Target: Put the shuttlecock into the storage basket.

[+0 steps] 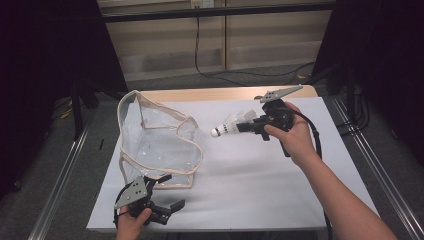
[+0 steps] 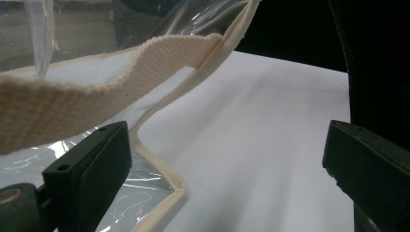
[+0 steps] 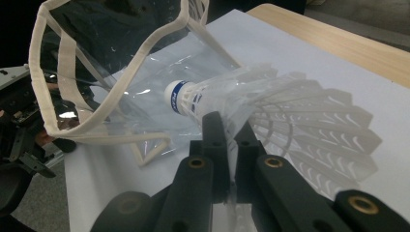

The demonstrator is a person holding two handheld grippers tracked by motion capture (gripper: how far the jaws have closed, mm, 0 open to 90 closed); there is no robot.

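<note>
The white sheet-covered table [image 1: 260,180] carries the work; its wooden top shows only as a strip along the far edge, and its near edge is cut off at the bottom of the high view.

A clear plastic bag with cream fabric trim and webbing handles [image 1: 157,142] stands open on the left half of the sheet. Its walls are see-through and glare off them, so what lies inside cannot be made out. In the left gripper view the bag's cream edging and one webbing strap [image 2: 96,94] cross the frame close up and blurred, running off the picture at left and top.

The right gripper [image 1: 247,126], held in the person's right hand above the sheet, is clenched on the feather skirt of a white shuttlecock with a blue-banded cork nose [image 1: 231,125]. The shuttlecock is in the air, just right of the bag's mouth, nose towards it. In the right gripper view the jaws hide the middle of the skirt [image 3: 309,121], and the lettering on the blue band is too small to read.

The left gripper [image 1: 167,192], at the near left corner beside the bag, stands released with its jaws wide apart; the hand holding it is partly cut off.
</note>
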